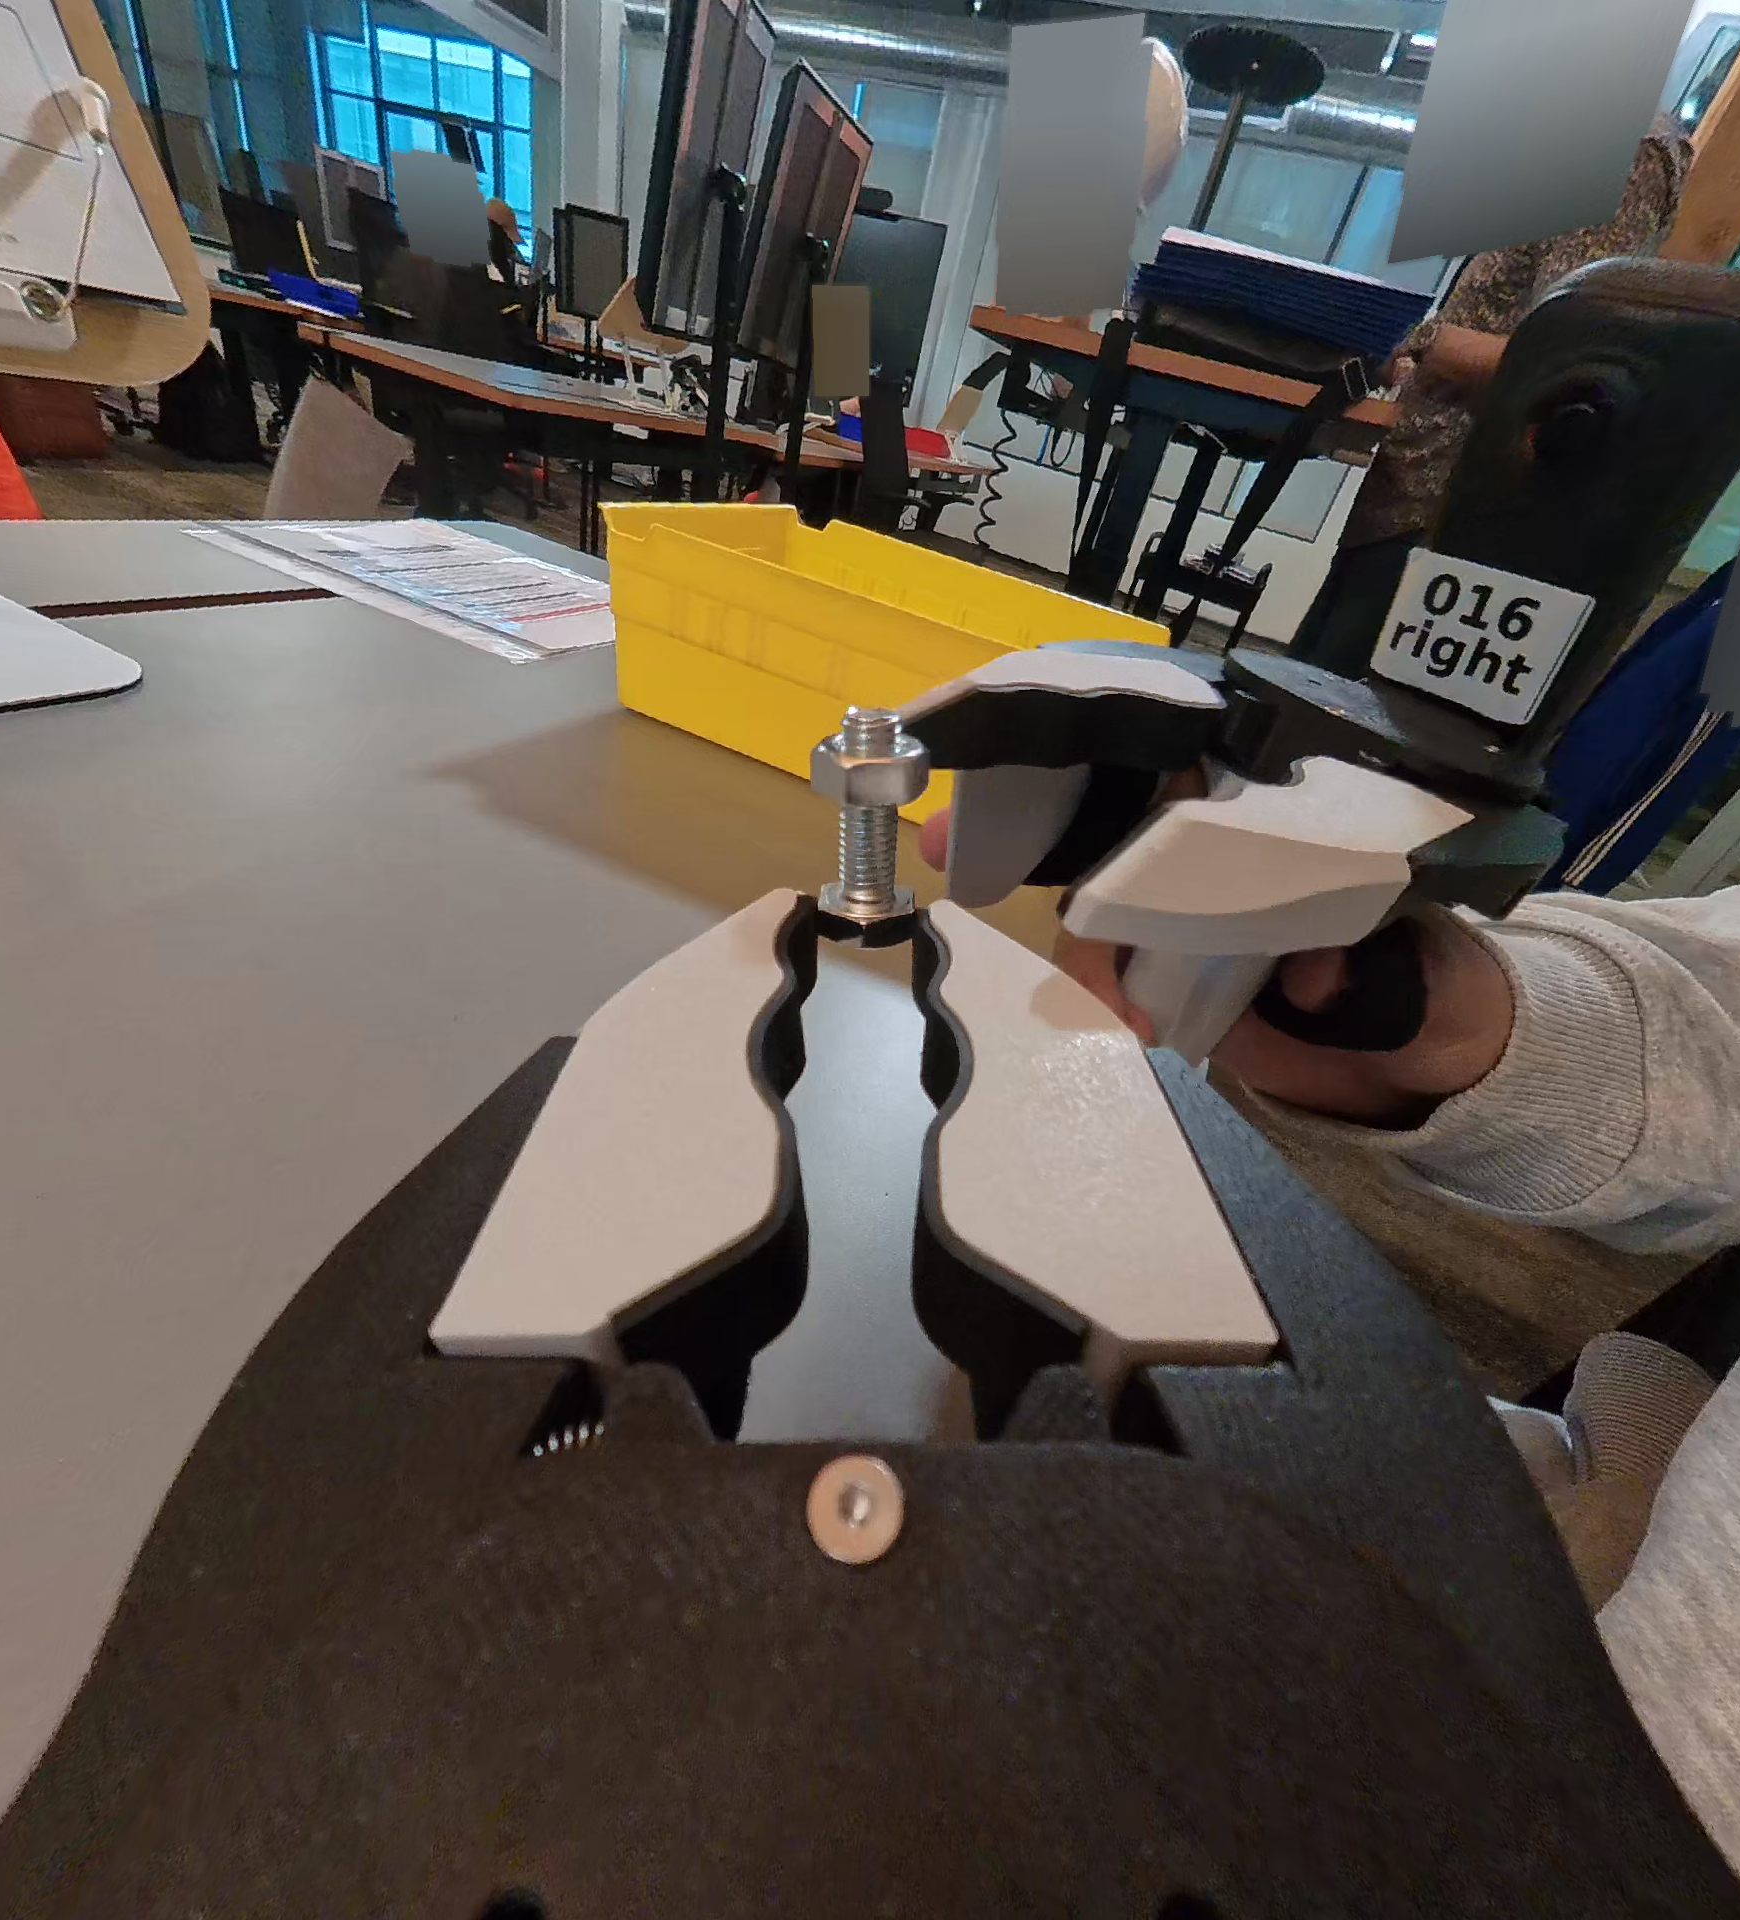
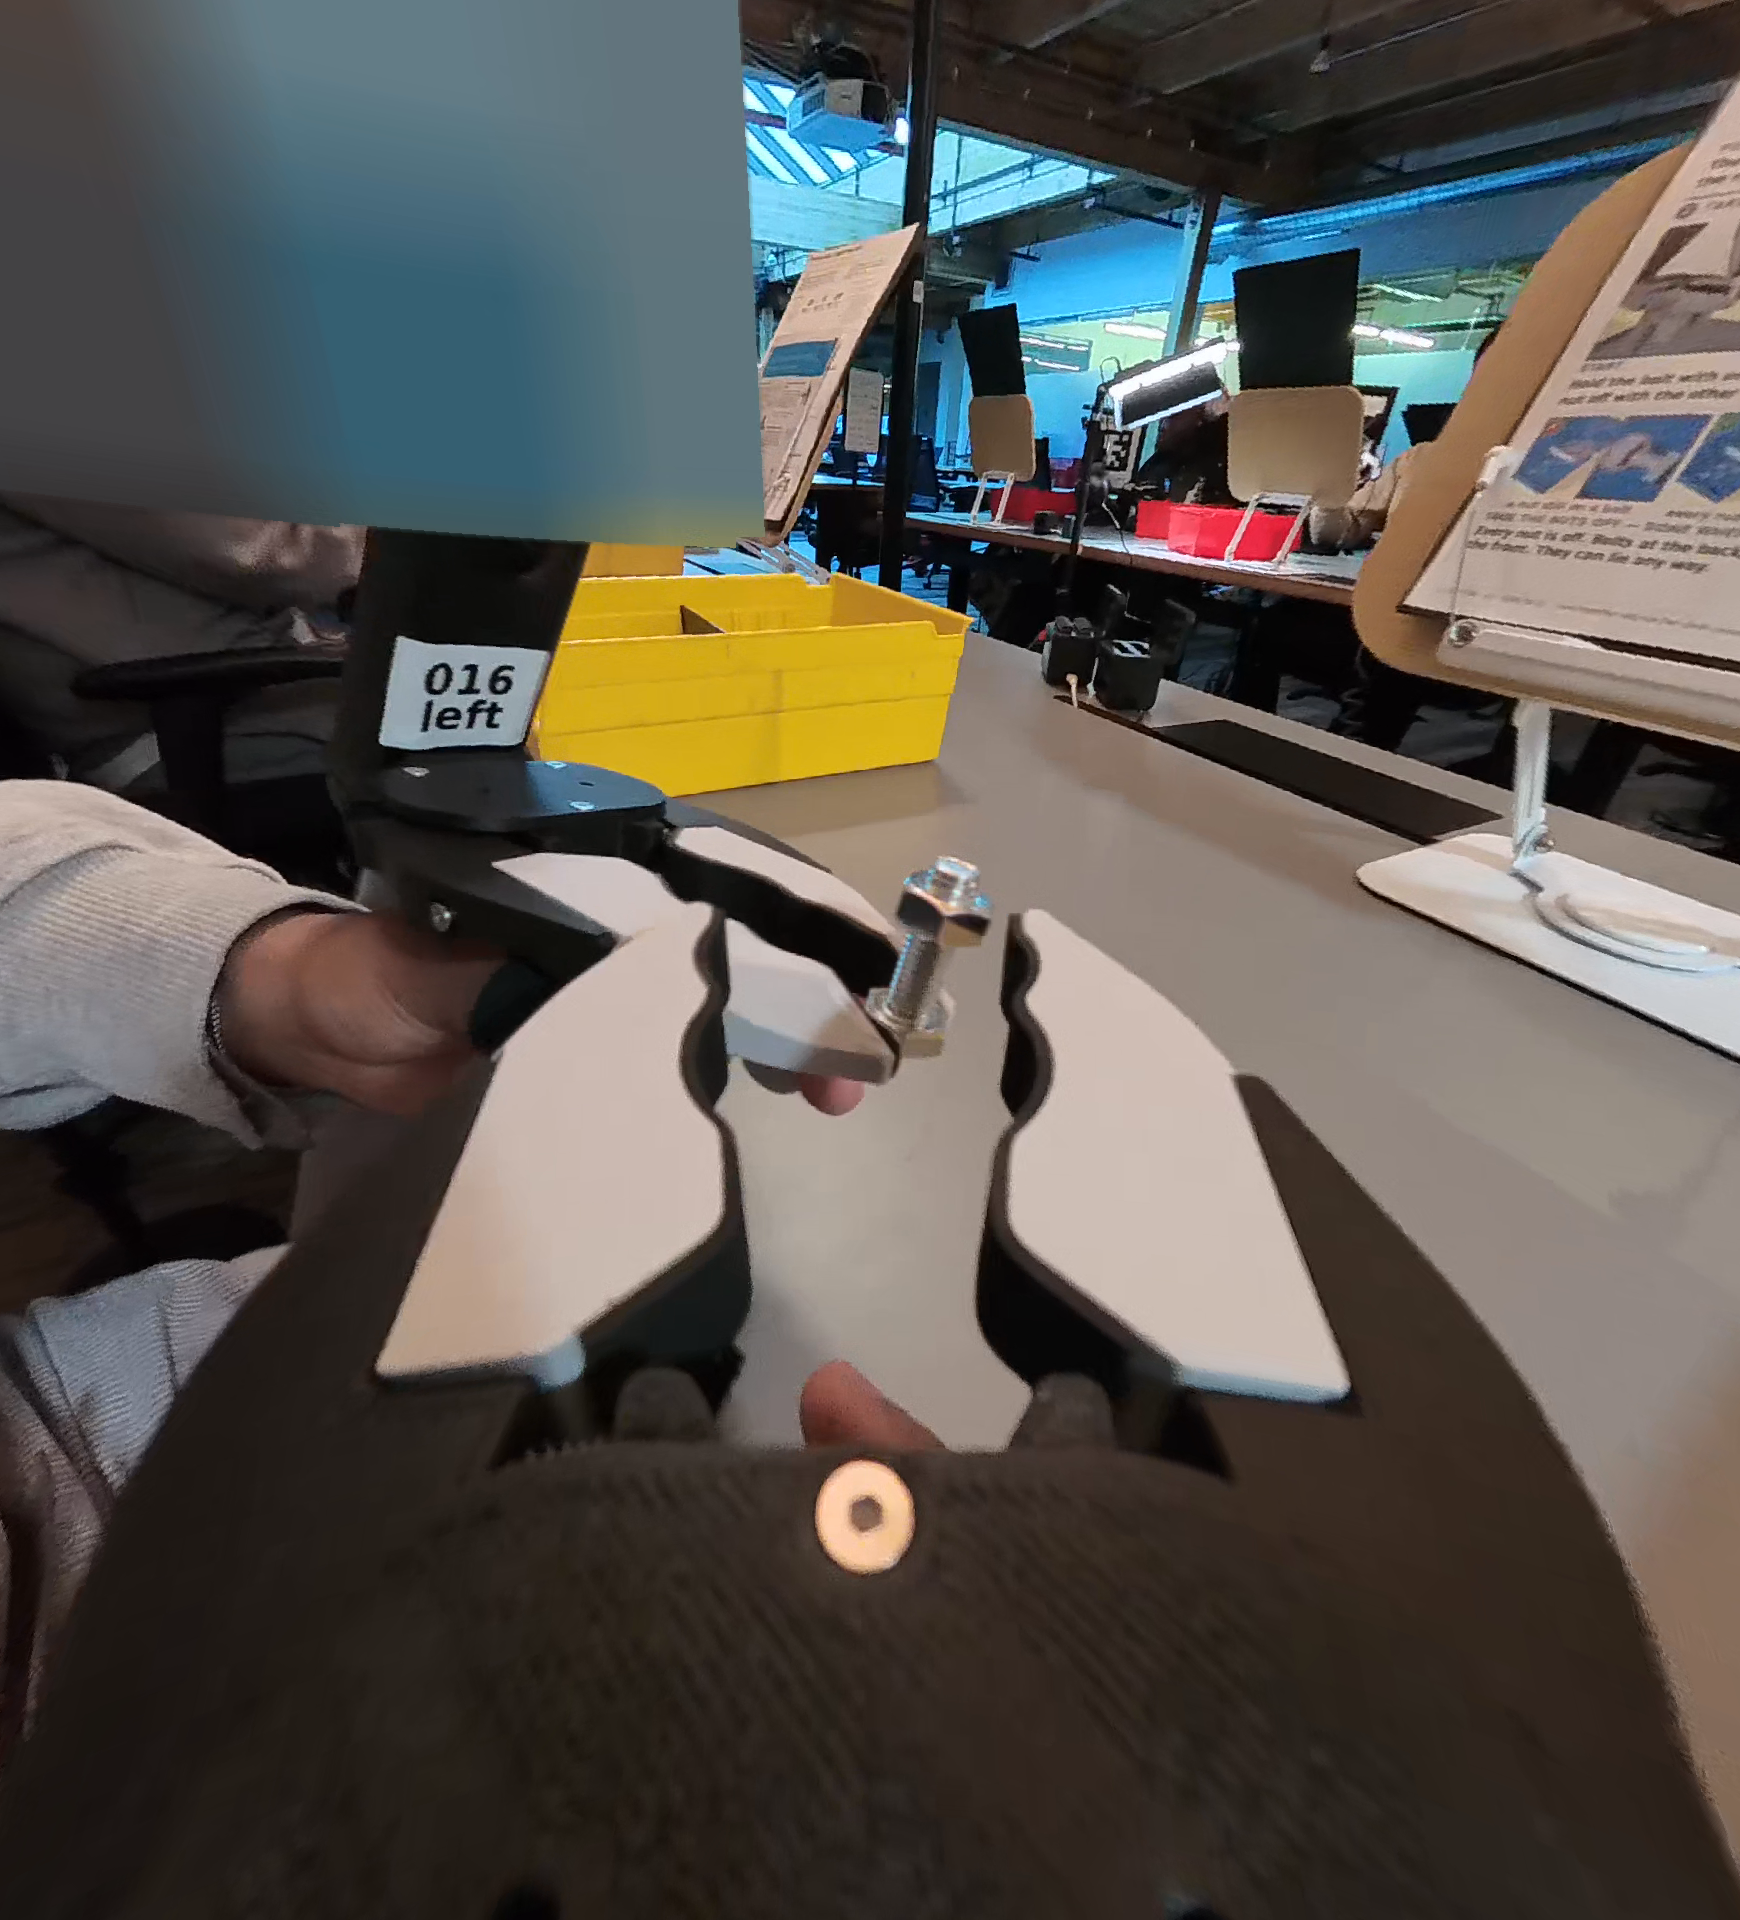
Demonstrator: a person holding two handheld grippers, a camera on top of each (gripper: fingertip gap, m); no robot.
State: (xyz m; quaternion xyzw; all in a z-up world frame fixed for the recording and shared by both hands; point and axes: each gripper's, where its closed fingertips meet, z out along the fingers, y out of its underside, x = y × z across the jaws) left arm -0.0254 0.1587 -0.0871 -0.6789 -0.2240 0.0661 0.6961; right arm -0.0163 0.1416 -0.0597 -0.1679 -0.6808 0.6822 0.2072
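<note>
While the silver threaded steel bolt [image 1: 867, 831] is held upright by its head at centre frame in the pinched left gripper [image 1: 864, 925], the hexagonal steel nut [image 1: 868, 767] is seen near its tip, flanked by the wide-spread right gripper [image 2: 861, 940].

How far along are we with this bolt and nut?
Done: the left gripper is shut on the bolt by its head, holding it upright above the table. In hand: the right gripper is open, its fingers either side of the nut. Left: the nut sits near the top of the thread, not off. The yellow bin is behind; its contents are hidden.
</note>
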